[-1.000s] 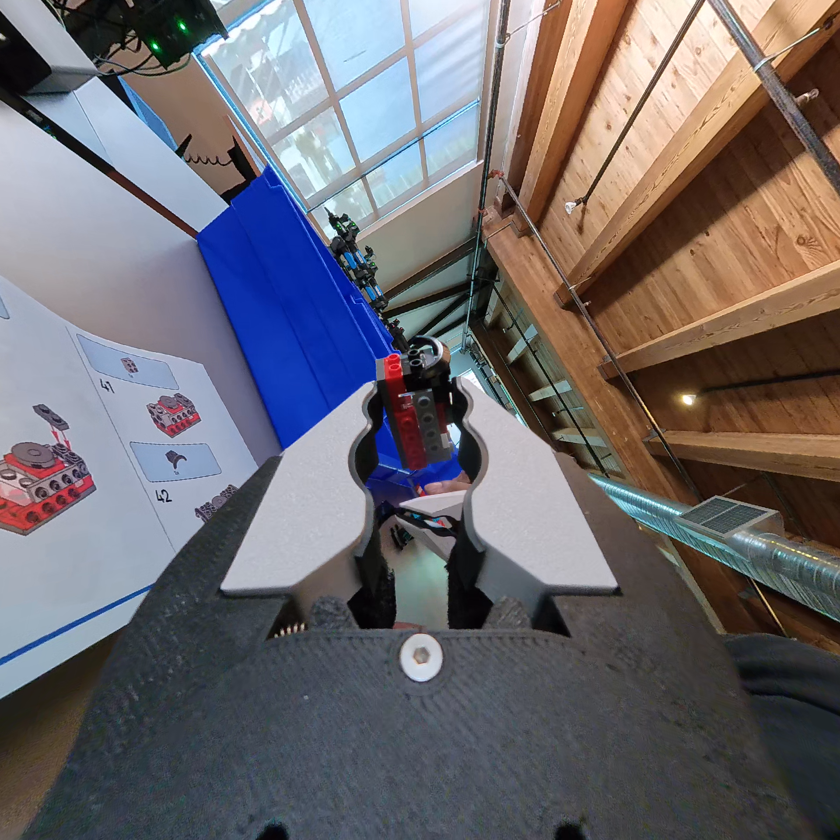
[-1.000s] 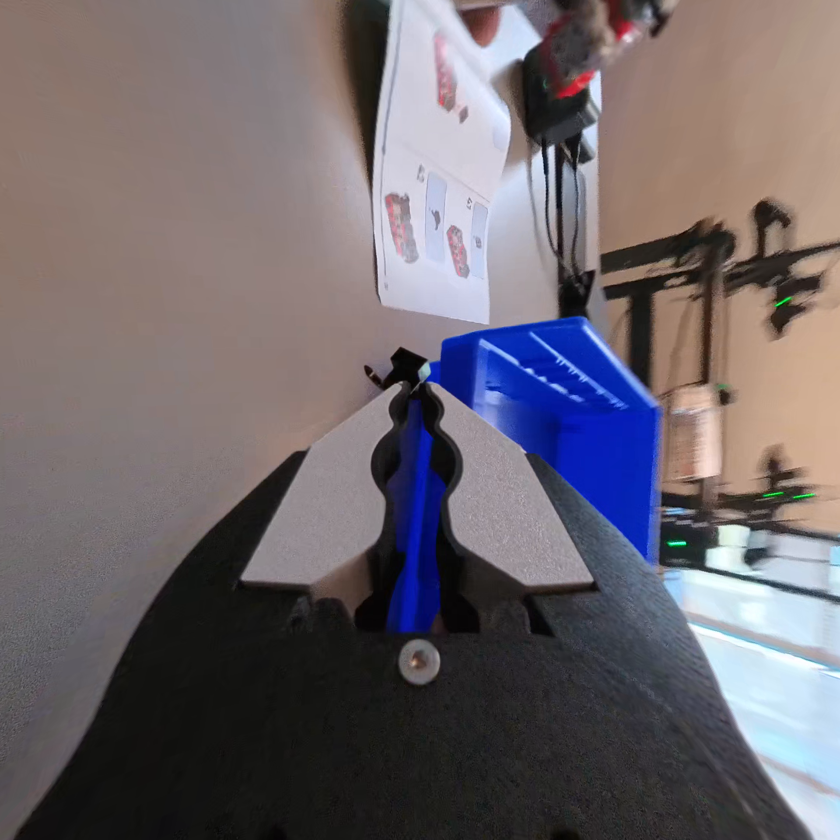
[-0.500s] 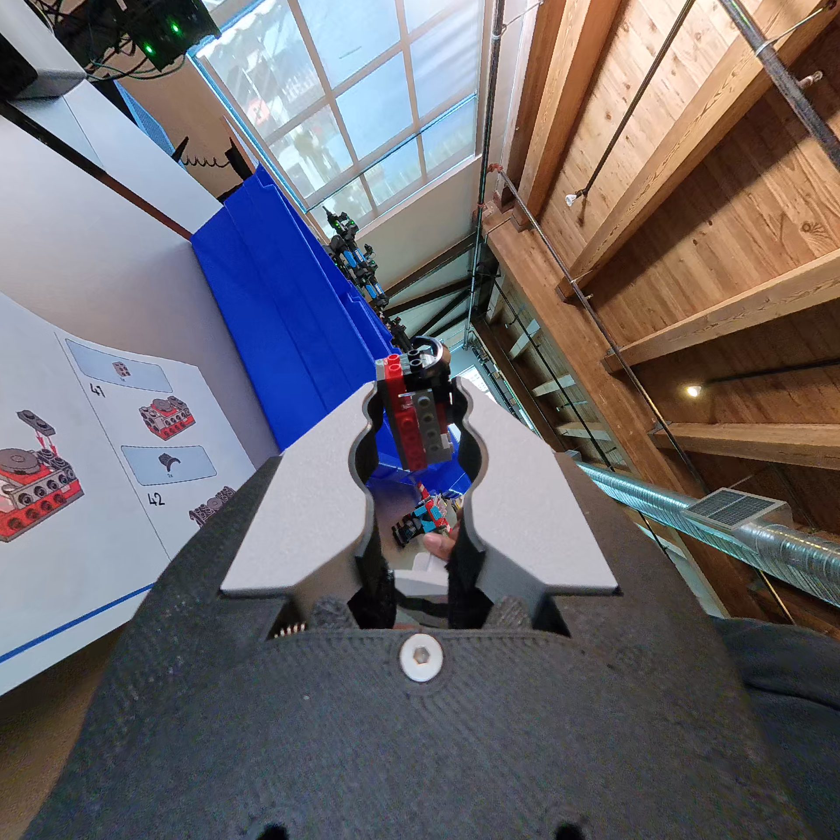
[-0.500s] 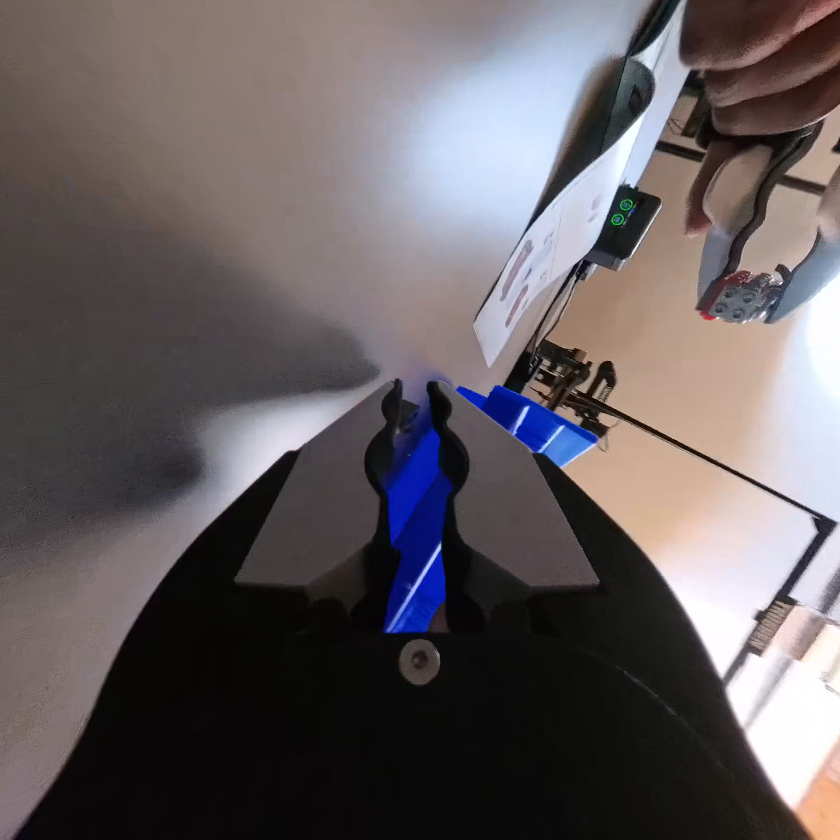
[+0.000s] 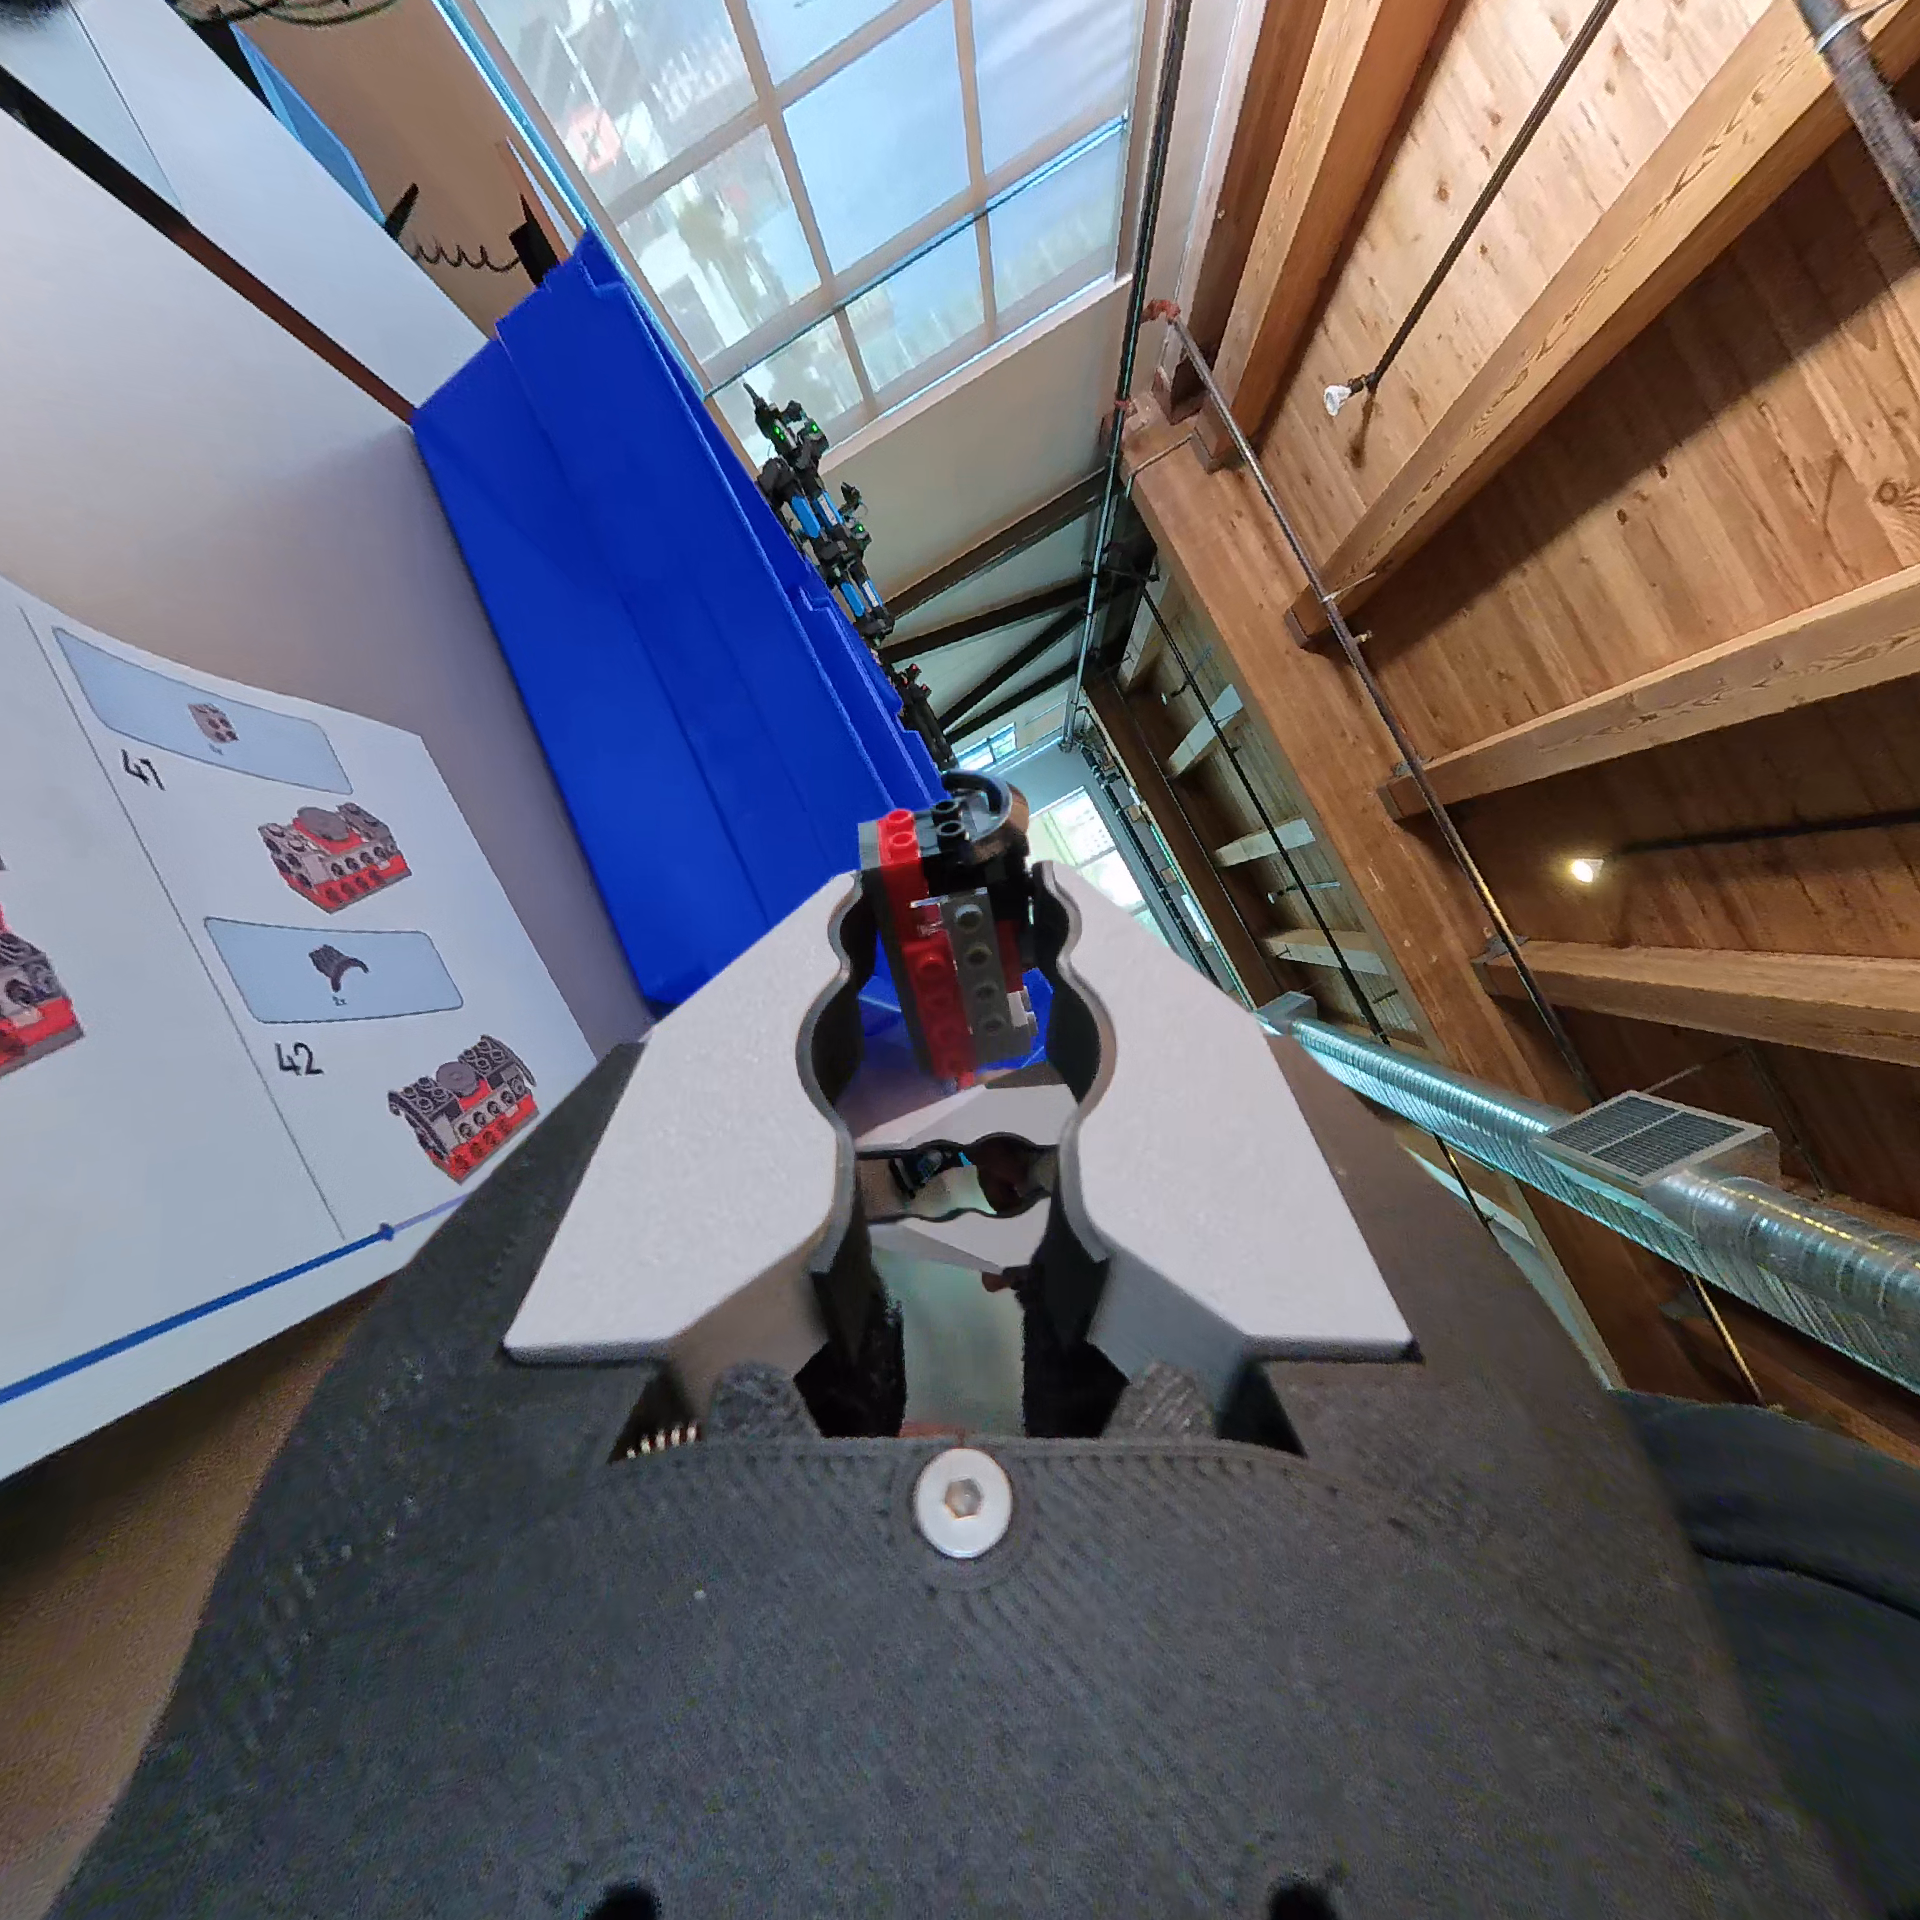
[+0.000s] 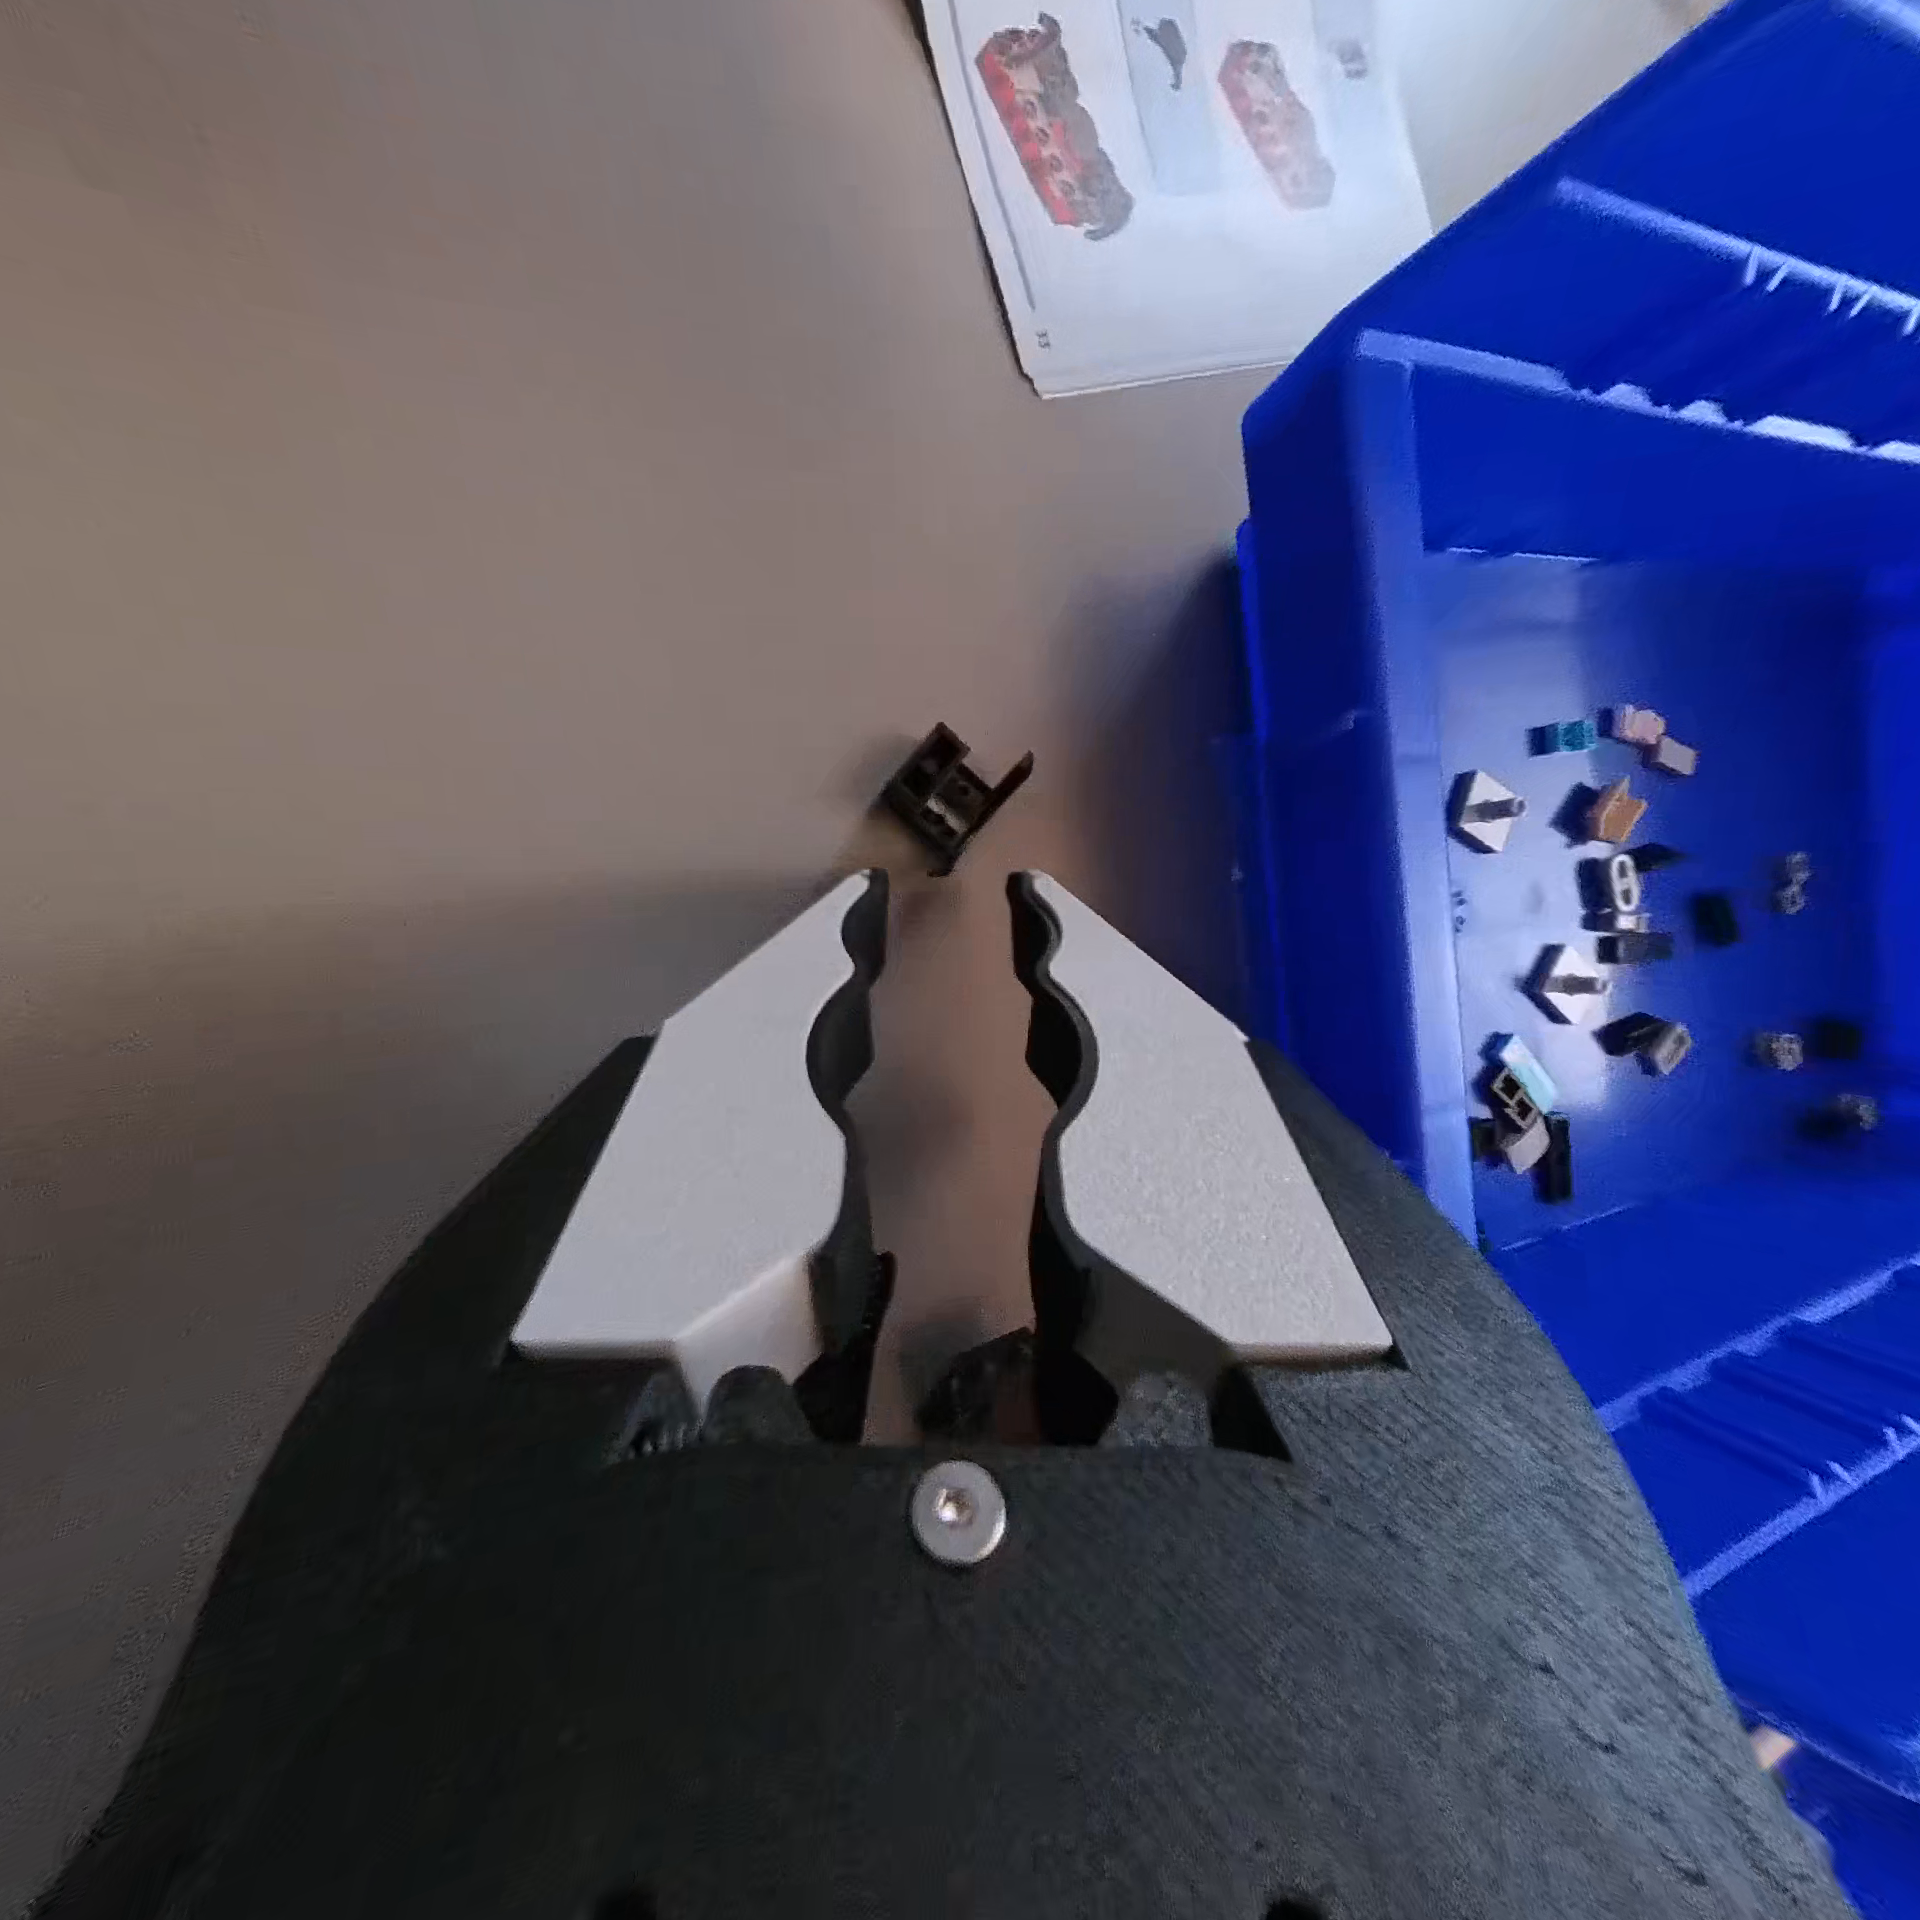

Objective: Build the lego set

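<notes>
- Red, grey and black lego assembly [image 5: 951, 951] is sitting pinched between the fingertips of my left gripper [image 5: 948, 914], studs pointing up past the tips, a black ring-shaped part at its far end.
- I am holding that left gripper tilted up and away from the table; wooden ceiling beams [image 5: 1558, 416] and a window [image 5: 831, 187] are filling the background.
- Instruction booklet [image 5: 208, 935] is lying open on the grey table [image 5: 156, 416], to the left of my left gripper, with the blue bins [image 5: 665, 665] just beyond it.
- My right gripper [image 6: 943, 883] is hanging over the table [image 6: 416, 520] with its jaws spread and nothing between them.
- Small black lego piece [image 6: 951, 795] is lying on the table just ahead of my right fingertips, not touching them; slightly blurred, so I cannot tell its exact shape.
- Blue bin [image 6: 1340, 727] is standing to the right of that piece, with loose lego pieces [image 6: 1621, 935] scattered on its floor.
- Booklet [image 6: 1174, 177] is also showing at the top of the right wrist view, well apart from the black piece.
</notes>
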`<control>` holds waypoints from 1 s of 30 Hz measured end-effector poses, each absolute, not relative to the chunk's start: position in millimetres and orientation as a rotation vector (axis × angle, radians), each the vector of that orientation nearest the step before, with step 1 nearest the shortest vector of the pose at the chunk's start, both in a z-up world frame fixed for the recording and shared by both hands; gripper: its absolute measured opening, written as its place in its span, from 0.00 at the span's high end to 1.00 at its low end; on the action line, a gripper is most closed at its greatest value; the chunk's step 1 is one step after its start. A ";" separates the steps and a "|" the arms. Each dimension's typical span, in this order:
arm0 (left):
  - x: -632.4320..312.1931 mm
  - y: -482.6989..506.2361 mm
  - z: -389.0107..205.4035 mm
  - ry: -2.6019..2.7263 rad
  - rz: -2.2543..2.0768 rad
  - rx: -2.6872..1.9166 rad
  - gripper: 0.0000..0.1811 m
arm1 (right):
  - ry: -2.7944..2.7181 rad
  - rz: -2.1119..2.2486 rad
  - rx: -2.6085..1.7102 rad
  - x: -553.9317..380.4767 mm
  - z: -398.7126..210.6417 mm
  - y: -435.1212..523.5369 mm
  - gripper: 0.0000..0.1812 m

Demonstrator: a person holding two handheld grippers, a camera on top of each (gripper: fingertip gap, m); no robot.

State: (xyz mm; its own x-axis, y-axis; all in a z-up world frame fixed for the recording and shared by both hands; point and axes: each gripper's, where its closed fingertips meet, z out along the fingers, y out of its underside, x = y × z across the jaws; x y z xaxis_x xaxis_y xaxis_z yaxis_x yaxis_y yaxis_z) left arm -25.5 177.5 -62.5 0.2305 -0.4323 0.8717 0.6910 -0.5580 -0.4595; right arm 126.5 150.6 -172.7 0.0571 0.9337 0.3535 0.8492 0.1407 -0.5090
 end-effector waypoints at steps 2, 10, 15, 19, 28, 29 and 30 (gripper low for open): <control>-20.4 176.1 -63.6 -0.238 -1.516 -1.575 0.83 | -1.806 0.164 -1.687 124.2 -176.3 150.9 0.91; -10.3 173.7 -69.5 -0.219 -1.531 -1.612 0.83 | -1.673 0.669 -1.842 92.9 -151.5 119.7 0.97; -11.6 174.2 -69.7 -0.221 -1.533 -1.612 0.84 | -1.333 1.030 -2.139 83.9 -141.2 126.7 0.89; -13.8 175.2 -70.4 -0.228 -1.532 -1.612 0.84 | -1.268 0.968 -2.126 88.9 -146.4 138.3 0.84; -7.9 174.5 -76.5 -0.236 -1.533 -1.640 0.83 | -1.475 0.782 -1.981 79.7 -164.7 110.0 0.83; -6.4 173.9 -76.9 -0.229 -1.530 -1.645 0.83 | -1.436 0.825 -2.014 74.5 -164.6 107.2 0.82; -5.2 173.5 -77.2 -0.222 -1.527 -1.649 0.83 | -1.400 0.878 -2.039 69.0 -163.2 102.9 0.81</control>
State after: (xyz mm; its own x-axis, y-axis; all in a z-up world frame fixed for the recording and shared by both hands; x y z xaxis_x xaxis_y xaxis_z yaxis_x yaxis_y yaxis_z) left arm -5.2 173.5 -77.2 0.2369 -0.4056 0.8828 0.6400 -0.6185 -0.4559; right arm 69.0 102.9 -163.2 0.2592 0.9399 -0.2223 0.6092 -0.3377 -0.7175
